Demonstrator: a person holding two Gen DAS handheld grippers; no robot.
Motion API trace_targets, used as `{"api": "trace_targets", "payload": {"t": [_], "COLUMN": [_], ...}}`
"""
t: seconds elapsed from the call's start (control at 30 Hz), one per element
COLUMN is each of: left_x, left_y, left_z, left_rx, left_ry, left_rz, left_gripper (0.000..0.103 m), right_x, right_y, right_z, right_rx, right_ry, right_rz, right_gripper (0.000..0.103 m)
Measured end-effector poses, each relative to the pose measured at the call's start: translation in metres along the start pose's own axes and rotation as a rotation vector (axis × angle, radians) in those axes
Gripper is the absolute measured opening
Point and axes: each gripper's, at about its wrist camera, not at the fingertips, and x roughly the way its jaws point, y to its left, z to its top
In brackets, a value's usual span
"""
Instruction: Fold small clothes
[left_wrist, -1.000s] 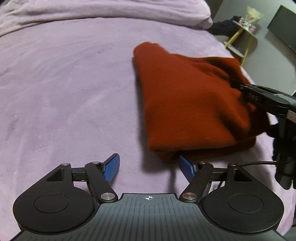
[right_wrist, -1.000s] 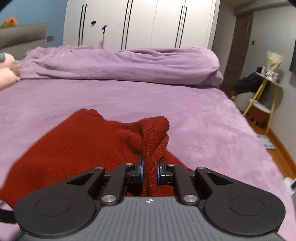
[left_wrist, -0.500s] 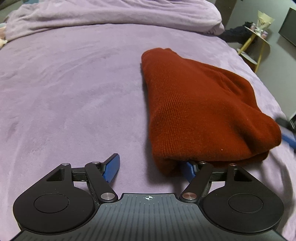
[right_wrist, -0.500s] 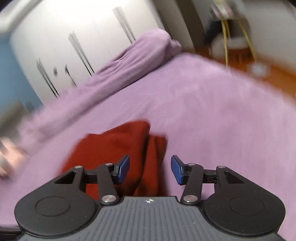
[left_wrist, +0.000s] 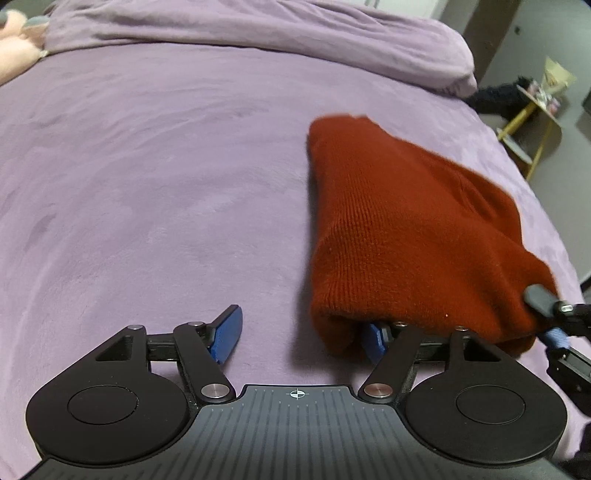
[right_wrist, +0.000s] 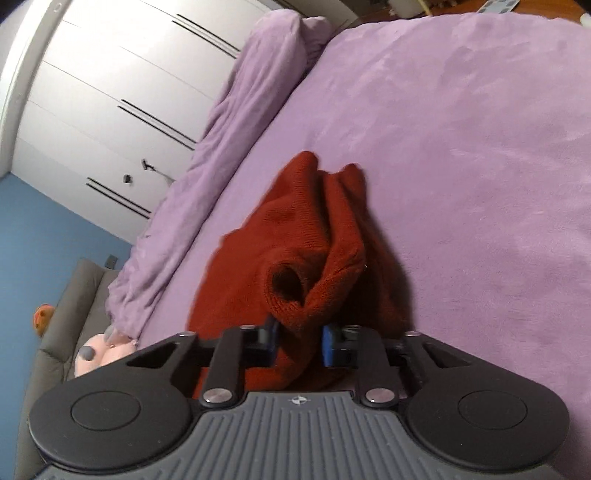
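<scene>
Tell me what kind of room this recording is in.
Most likely a bedroom: a bed under a purple cover, a bunched purple duvet along its far edge, and white wardrobe doors behind.

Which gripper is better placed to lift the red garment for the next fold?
Right. The right gripper already has a bunch of the red garment between its fingers, while the left gripper is wide open, one finger tucked under the garment's edge.
</scene>
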Motion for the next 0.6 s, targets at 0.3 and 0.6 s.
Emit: {"api": "trace_targets", "payload": {"t": [0.3,0.6], "left_x": [-0.006,-0.038], "left_y": [0.028,0.045], "left_z": [-0.003,0.031], "left_rx": [-0.030,-0.039], "left_ry": [0.048,-0.073], "left_rz": [-0.065,0.018], "left_gripper": [0.074,0.073], "right_x": [-0.004,-0.022], "right_y": [0.000,0.047], "right_z": [-0.014,0.006], "right_rx": [-0.243,-0.447], "right_ry": [0.022,-0.075], "right_rz": [-0.225,-0.239], "right_gripper": [0.020,0.044]}}
